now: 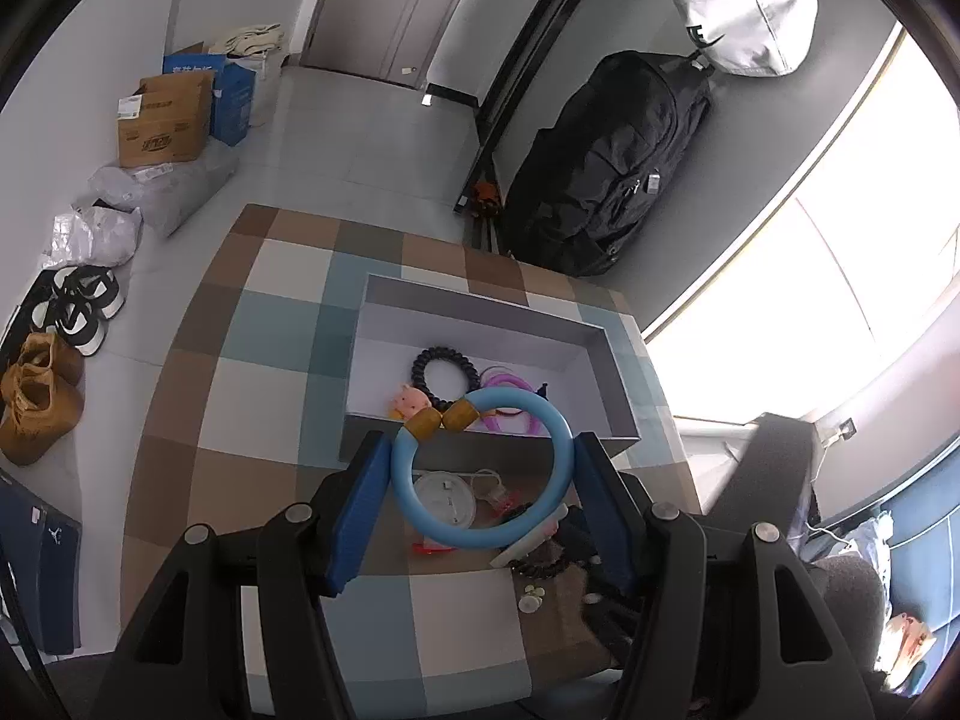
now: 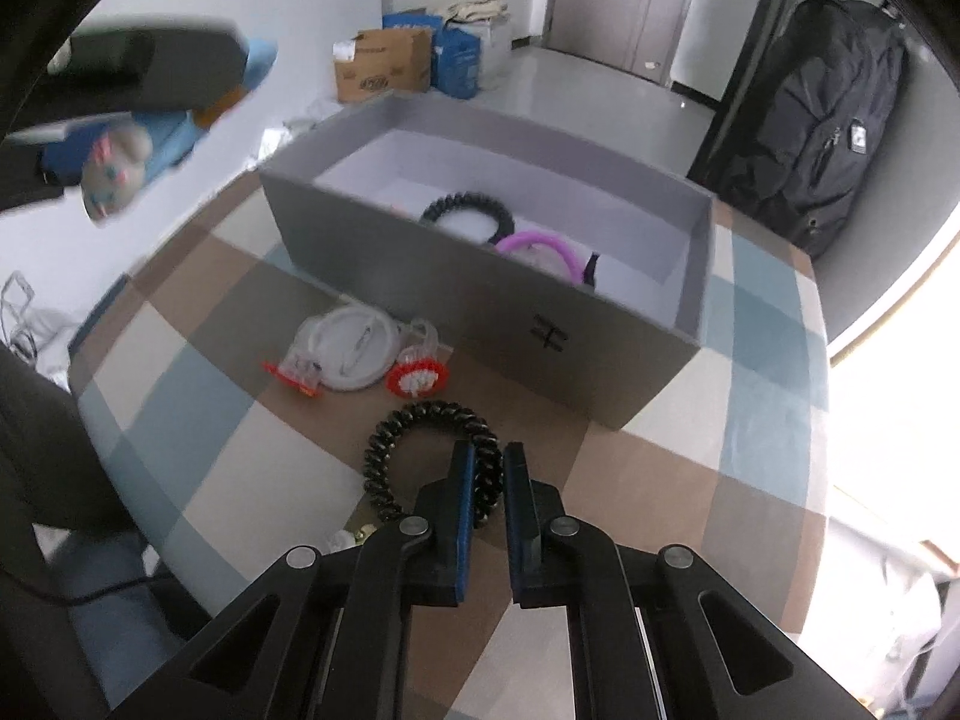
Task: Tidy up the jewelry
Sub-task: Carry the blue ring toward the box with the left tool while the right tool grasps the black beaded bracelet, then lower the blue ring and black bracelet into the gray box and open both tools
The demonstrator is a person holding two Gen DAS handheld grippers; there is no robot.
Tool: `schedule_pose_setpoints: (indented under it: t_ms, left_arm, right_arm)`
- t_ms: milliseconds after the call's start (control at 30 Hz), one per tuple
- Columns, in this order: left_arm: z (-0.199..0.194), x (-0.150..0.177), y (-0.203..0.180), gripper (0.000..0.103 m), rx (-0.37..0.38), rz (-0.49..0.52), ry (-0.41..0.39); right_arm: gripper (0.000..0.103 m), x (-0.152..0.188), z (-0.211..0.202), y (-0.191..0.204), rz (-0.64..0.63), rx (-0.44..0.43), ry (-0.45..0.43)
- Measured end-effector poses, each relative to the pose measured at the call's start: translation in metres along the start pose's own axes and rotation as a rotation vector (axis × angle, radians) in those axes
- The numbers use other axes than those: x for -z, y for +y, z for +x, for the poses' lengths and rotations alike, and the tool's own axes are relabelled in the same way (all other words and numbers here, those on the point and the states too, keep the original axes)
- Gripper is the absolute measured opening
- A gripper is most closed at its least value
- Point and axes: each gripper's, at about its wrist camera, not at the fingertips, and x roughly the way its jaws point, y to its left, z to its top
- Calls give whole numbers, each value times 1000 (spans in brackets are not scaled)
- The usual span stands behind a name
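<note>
Checked in brown, cream and blue, the bench carried a grey box with white lining, open at the top, its long axis running from near left to far right in the right wrist view. Just in front of that box lay a black coiled bracelet, flat on the cloth, its ring lying level. The right tool had its blue pads closed on the near right arc of this coil, the jaws nearly together with only the band between them.

The left tool held a pale blue bangle across its width, jaws about half open and one pad against each side of the ring. The bangle's two amber beads pointed away from the tool, toward the box, and the ring hung over the box's near wall.

Inside the box lay another black coiled band, a purple ring and a small pink pig charm. On the cloth near the box sat a white round case and red-trimmed pieces. Beyond stood a black backpack and cardboard boxes on the floor.
</note>
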Motion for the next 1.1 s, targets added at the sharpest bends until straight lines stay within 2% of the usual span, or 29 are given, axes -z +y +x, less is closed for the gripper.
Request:
schedule_pose_setpoints:
  t_ms: [267, 467, 800, 1100]
  left_arm:
    - [2, -7, 9, 57, -12, -48, -13]
    - [7, -16, 6, 57, -35, -33, -23]
    - [26, -36, -3, 57, -69, 5, -26]
    - [51, -51, 4, 57, -73, -42, 16]
  right_arm:
    - [8, -9, -40, -27, 129, -94, -157]
    - [8, -26, -53, -39, 176, -135, -222]
    - [8, -56, -50, -58, 223, -166, -265]
    - [8, -69, -32, -74, 273, -179, -252]
